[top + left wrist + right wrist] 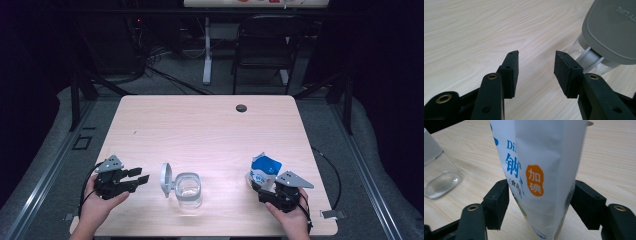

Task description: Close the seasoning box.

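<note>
My right gripper (540,202) has its jaws spread around the upright white-and-blue bag (539,170), left pad clear of it, right contact hidden; my left gripper (536,67) gapes empty, the jar (599,60) with its grey lid (611,30) just beyond its right jaw

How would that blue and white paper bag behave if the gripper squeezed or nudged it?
The blue and white paper bag is creased with a crumpled open top, so it would probably dent under a squeeze. It stands tall on a narrow base between the right gripper's pads, so a nudge might tip it and spill its contents.
</note>
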Demonstrator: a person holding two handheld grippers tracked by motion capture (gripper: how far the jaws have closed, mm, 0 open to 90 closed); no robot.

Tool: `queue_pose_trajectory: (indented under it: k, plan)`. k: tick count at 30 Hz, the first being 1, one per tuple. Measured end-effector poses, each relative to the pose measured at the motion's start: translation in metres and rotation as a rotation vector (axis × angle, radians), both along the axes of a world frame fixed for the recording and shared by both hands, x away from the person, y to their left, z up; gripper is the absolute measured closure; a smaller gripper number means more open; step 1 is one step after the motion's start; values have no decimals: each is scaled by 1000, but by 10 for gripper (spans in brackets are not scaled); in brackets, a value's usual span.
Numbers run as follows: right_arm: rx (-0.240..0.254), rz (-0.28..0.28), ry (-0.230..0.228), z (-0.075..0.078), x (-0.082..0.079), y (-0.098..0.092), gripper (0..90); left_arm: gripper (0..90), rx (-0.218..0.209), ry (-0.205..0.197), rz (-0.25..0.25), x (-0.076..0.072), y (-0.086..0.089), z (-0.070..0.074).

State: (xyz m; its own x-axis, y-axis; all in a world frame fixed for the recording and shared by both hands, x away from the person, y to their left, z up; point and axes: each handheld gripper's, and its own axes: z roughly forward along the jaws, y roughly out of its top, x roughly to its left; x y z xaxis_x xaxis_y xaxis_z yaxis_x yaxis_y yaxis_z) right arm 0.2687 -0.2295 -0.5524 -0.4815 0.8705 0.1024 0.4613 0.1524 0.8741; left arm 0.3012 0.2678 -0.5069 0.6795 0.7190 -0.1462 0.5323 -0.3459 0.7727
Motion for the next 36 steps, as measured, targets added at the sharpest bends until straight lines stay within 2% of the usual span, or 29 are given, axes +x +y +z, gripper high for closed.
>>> queue_pose_trajectory:
  k: [7,12,13,36]
  plan:
    - [-45,-3,2,-6,2,5,332,554,-1,6,4,0,0,-1]
    - [-52,-6,4,-9,3,7,333,554,2,9,2,1,0,-1]
    - [-70,-6,8,-9,3,6,333,554,2,9,2,1,0,-1]
    - [-74,-11,31,-20,5,7,347,554,-2,9,5,1,1,-2]
